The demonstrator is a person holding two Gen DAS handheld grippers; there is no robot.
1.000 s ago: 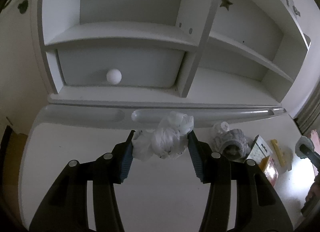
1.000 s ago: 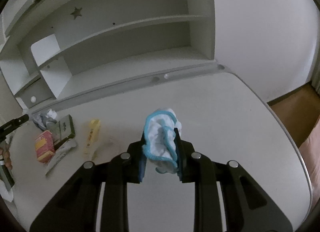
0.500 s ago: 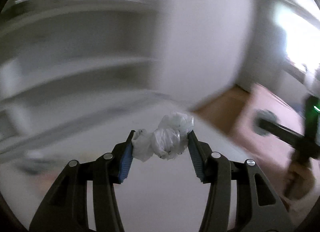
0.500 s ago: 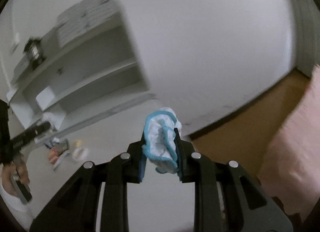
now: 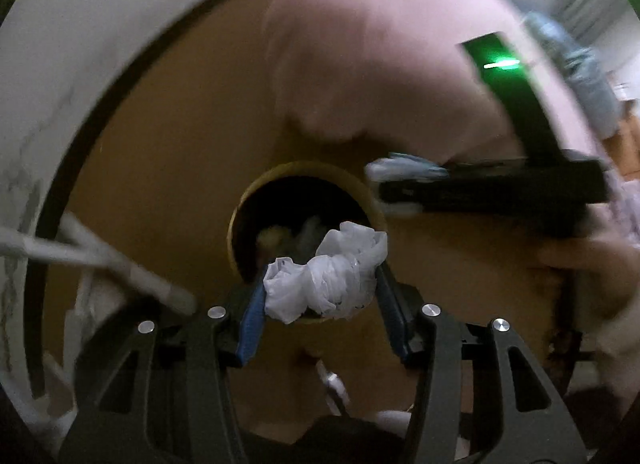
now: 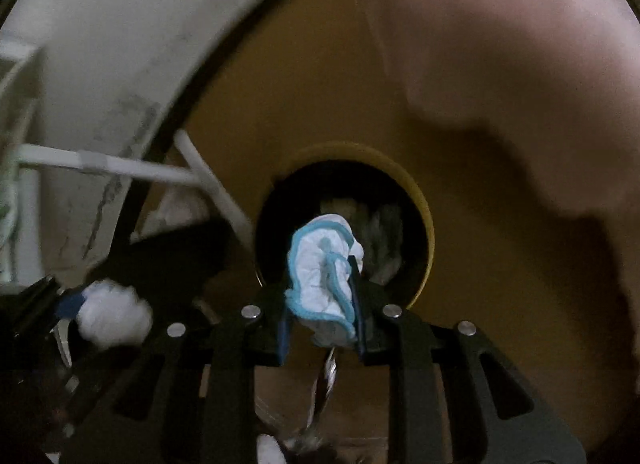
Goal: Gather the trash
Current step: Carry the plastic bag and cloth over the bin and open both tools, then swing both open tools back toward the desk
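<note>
My left gripper [image 5: 320, 284] is shut on a crumpled white plastic bag [image 5: 328, 276] and holds it above the near rim of a round yellow-rimmed bin [image 5: 248, 200] on the wooden floor. The bin has trash inside. My right gripper [image 6: 320, 288] is shut on a white wad with blue trim [image 6: 320, 268] and holds it over the bin's [image 6: 420, 200] opening. The right gripper with its wad also shows in the left wrist view [image 5: 404, 174], at the bin's right rim. The left gripper's bag shows in the right wrist view [image 6: 112, 316] at lower left.
A pink bedcover [image 5: 380, 56] hangs at the upper right beside the bin. White table legs [image 6: 120, 164] and a white wall [image 6: 120, 24] lie to the left. The floor [image 5: 180, 124] is brown wood.
Both grippers have swung away from the white desk and shelves, down toward the floor. They now hang over the bin, each holding the same item.
</note>
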